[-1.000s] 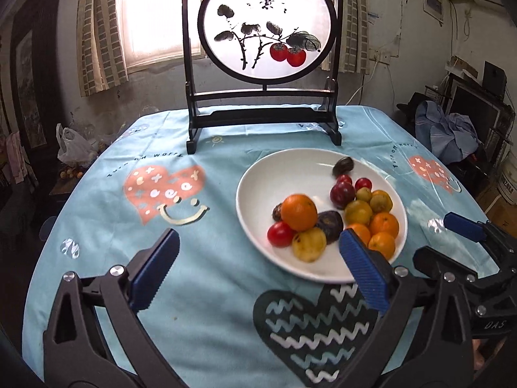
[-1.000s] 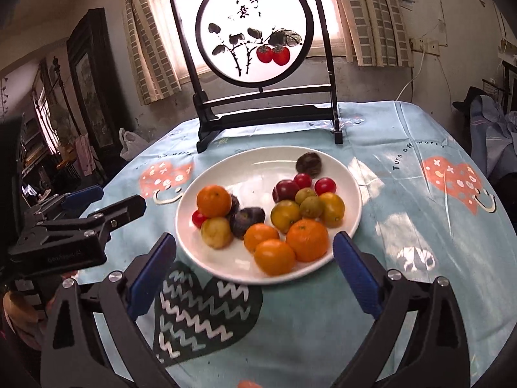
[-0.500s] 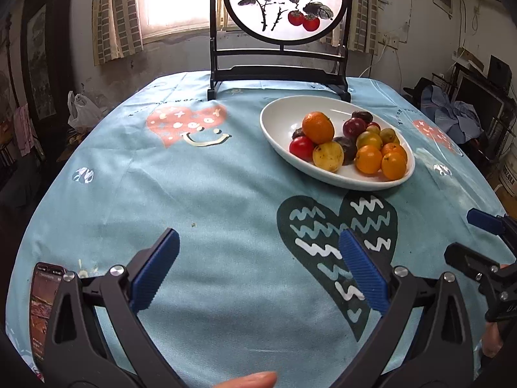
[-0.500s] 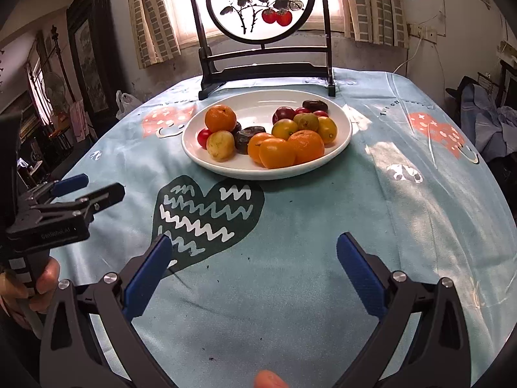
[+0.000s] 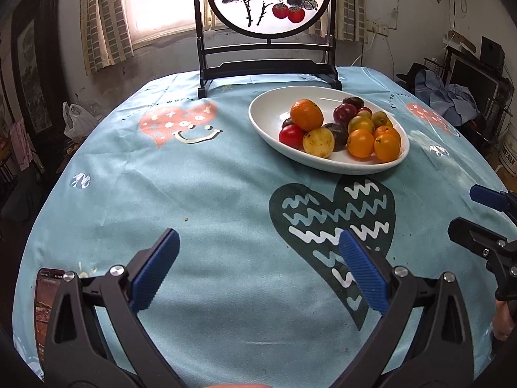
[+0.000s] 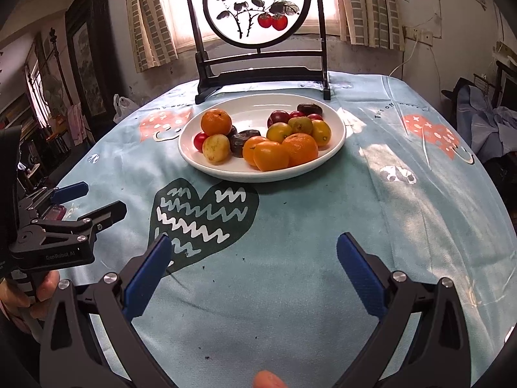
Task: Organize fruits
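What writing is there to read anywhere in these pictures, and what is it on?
"GenRobot AI": on the left tongs, on the black body.
"Turn off" and more: printed on the tablecloth; the rest is blurred.
Brush characters: on the round painted screen; not clear enough to read.
Phone screen: too small.

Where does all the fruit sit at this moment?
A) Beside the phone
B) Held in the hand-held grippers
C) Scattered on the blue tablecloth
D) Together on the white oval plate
D: every piece of fruit lies on the white oval plate; both hand-held grippers are open and empty.
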